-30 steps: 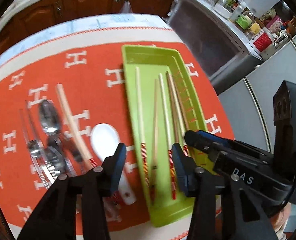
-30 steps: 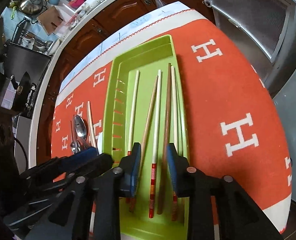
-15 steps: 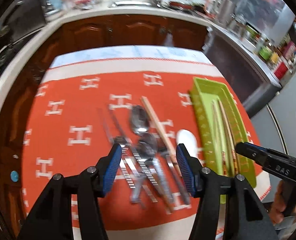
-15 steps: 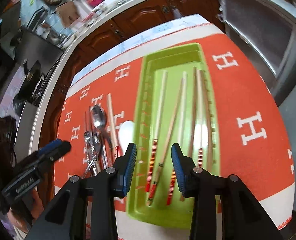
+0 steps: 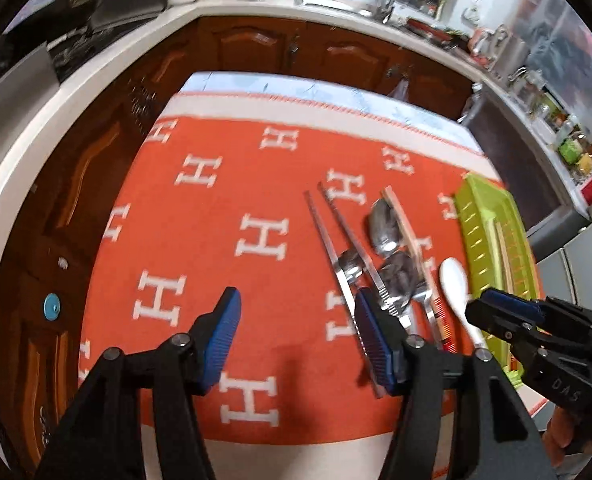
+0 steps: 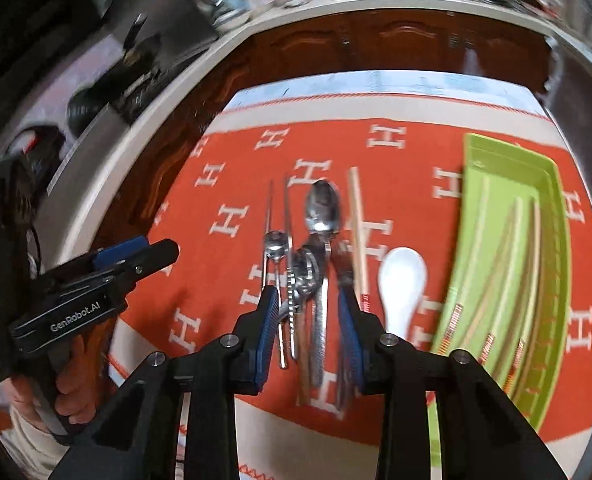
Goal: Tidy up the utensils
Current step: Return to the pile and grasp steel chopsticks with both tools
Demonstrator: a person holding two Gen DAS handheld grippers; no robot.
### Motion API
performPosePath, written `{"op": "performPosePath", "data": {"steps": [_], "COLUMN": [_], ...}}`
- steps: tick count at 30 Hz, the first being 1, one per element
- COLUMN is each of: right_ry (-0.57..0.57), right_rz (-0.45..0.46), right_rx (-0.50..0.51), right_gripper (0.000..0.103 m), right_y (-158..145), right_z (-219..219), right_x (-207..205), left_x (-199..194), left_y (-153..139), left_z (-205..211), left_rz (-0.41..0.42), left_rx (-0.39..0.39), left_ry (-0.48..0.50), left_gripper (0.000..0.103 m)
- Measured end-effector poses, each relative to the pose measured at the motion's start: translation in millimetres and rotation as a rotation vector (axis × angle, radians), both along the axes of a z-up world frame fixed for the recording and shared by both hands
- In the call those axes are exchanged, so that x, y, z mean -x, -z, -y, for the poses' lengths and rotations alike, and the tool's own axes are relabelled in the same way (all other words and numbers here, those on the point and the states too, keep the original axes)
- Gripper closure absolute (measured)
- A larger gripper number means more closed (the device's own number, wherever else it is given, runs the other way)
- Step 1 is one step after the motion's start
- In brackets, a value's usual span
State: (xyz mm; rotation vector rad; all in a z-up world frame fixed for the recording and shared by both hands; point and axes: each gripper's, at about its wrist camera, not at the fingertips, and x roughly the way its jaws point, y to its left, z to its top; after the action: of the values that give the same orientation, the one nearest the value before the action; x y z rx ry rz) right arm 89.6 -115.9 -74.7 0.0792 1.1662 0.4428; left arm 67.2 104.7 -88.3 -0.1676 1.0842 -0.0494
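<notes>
— On the orange cloth, left of the green tray (image 6: 472, 240), a heap of metal utensils (image 6: 308, 264) is seen, with a white spoon (image 6: 402, 280) and a loose chopstick (image 6: 358, 232) beside it. How should the pick be made?

— One piece should be singled out near its handle end, so the tangle is not dragged. The right gripper (image 6: 308, 332) is poised over the near handles, its fingers closing with nothing yet pinched. The left gripper (image 5: 296, 344) is empty, its fingers spreading.

— And the orientation?

— Long axes run near to far, bowls far, handles near, roughly parallel to the tray's chopsticks (image 6: 508, 264).
</notes>
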Motion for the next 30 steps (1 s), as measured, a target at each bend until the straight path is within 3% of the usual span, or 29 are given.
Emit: {"op": "performPosePath", "data": {"steps": [5,13,25,30], "right_ry": [-0.063,-0.081,-0.128,-0.120], "right_rz": [-0.033,-0.050,-0.018,-0.005], "right_rx": [0.061,0.140,0.239,0.231], "right_gripper": [0.083,0.083,0.096,0.097], "right_y": [28,68,94,94], "right_z": [-40,-62,-87,-87], "right_x": [-7,-24,-35,-32], "left_x": [5,3,-3,-10], "left_y": [23,47,58,60], "left_z": [-7,-11,-8,-4], "left_rz": [-0.036,-0.068,-0.089,-0.105], "left_rx": [0.017,0.043,0.071,0.108], "left_ry": [0.010,0.027,0.036,0.043], "left_gripper": [0.041,0.041,0.041,0.041]}}
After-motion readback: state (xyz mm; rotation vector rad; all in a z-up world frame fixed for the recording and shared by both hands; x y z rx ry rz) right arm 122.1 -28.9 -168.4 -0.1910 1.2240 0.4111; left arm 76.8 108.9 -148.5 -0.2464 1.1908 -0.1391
